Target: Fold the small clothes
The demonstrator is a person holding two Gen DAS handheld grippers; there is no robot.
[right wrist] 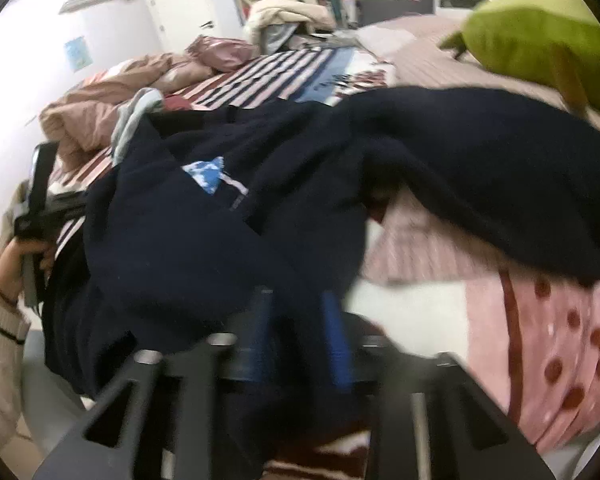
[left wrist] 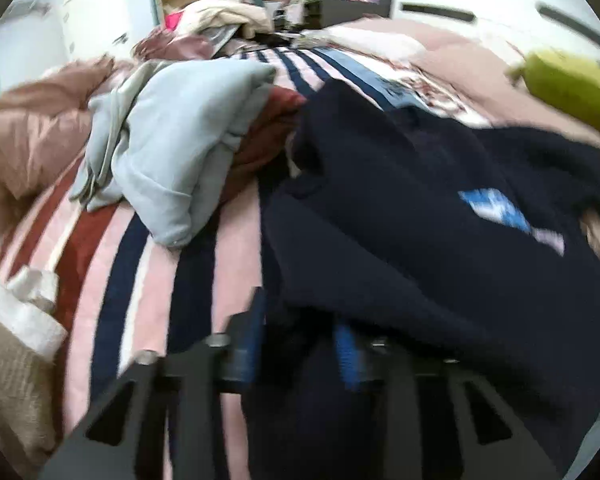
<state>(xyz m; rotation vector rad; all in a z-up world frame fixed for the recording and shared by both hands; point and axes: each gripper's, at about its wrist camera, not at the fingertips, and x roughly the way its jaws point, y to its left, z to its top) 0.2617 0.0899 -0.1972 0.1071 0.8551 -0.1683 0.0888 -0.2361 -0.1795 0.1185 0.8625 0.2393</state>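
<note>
Gripping the navy sweater point(left wrist: 400, 208) in both grippers — left gripper point(left wrist: 300, 320), right gripper point(right wrist: 296, 316) — over striped blanket point(left wrist: 112, 280).

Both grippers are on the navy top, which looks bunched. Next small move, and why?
Probably draw the two grippers apart to stretch the navy garment flat over the striped blanket. Left gripper and right gripper each pinch dark fabric, and it hangs rumpled and doubled over between them, its blue print creased.
</note>
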